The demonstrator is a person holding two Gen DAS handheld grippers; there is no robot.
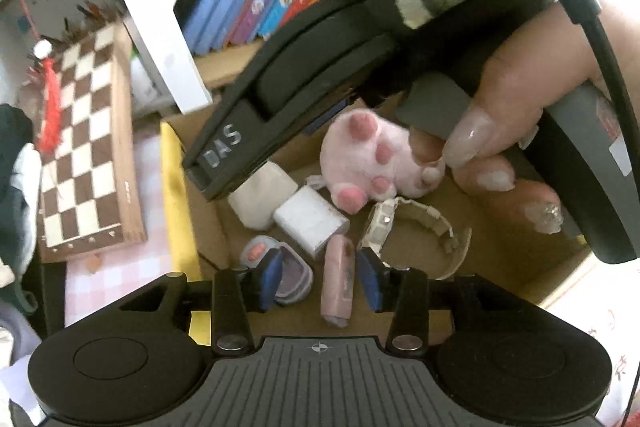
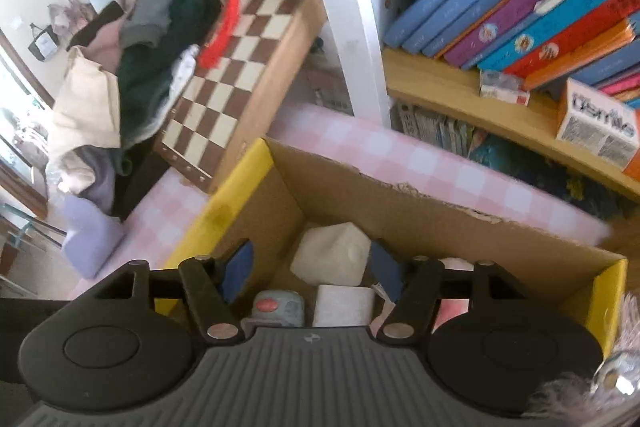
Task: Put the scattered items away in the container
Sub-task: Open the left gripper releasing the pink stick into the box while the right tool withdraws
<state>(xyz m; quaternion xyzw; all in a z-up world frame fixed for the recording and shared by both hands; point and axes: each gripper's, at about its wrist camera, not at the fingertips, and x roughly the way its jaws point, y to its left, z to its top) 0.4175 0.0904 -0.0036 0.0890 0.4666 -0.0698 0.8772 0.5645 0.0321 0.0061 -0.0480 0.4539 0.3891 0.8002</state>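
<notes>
A cardboard box (image 1: 424, 259) with yellow edges holds several items: a pink plush paw (image 1: 368, 159), a white pouch (image 1: 262, 197), a white square case (image 1: 310, 221), a pale watch (image 1: 412, 223), a pink tube (image 1: 339, 279) and a small clear case with a pink button (image 1: 280, 267). My left gripper (image 1: 320, 277) is open above the box, its pads either side of the pink tube without touching it. My right gripper (image 2: 316, 267) is open and empty over the same box (image 2: 400, 203), above the white pouch (image 2: 330, 259). In the left wrist view the right gripper's body and the hand holding it hang over the box.
A folding chessboard (image 1: 86, 147) leans at the left on the pink checked cloth (image 2: 400, 151). A white shelf post (image 2: 344, 15) and a wooden shelf of books (image 2: 520, 11) stand behind the box. A pile of clothes (image 2: 132, 67) lies far left.
</notes>
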